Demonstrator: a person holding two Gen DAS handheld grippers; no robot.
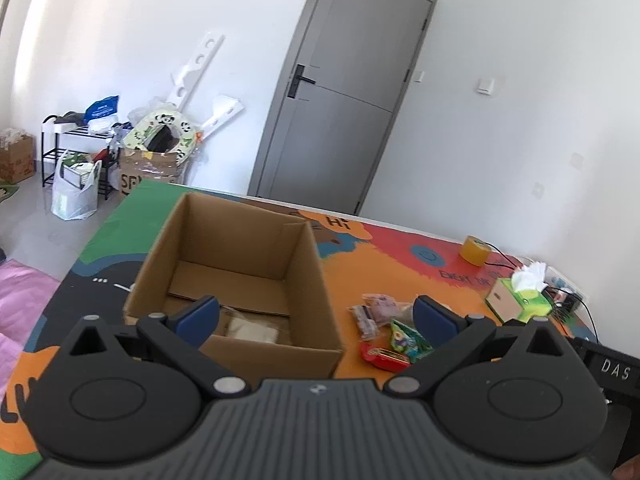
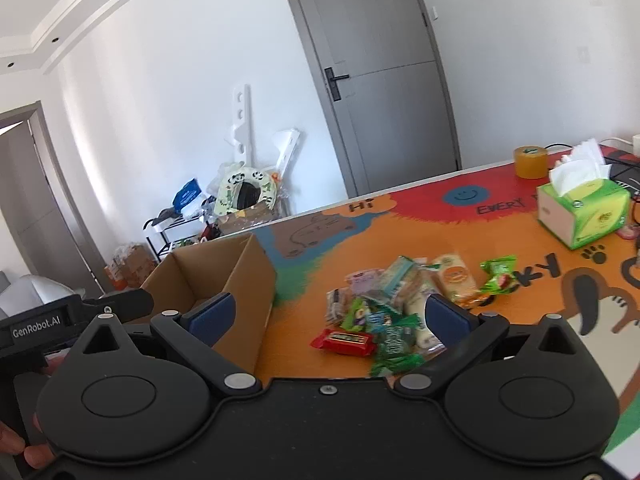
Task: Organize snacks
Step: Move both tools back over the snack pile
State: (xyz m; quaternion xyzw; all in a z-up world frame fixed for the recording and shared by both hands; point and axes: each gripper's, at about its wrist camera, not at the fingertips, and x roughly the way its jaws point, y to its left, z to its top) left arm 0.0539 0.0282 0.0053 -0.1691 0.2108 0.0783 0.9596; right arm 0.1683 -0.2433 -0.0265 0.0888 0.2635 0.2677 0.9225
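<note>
An open cardboard box [image 1: 240, 256] stands on the colourful table mat; it also shows in the right wrist view [image 2: 224, 276]. A pile of wrapped snacks [image 2: 396, 304] lies to its right, with a red bar [image 2: 346, 342] at the front and a green packet [image 2: 498, 276] apart at the right. In the left wrist view the pile [image 1: 384, 320] sits right of the box. My left gripper [image 1: 316, 316] is open and empty above the box's near wall. My right gripper [image 2: 328, 316] is open and empty, just before the snack pile.
A green tissue box [image 2: 580, 212] and a yellow tape roll [image 2: 530, 162] stand at the table's far right, with black cables nearby. Beyond the table are a grey door [image 1: 344, 92], a shoe rack and clutter on the floor [image 1: 120, 152].
</note>
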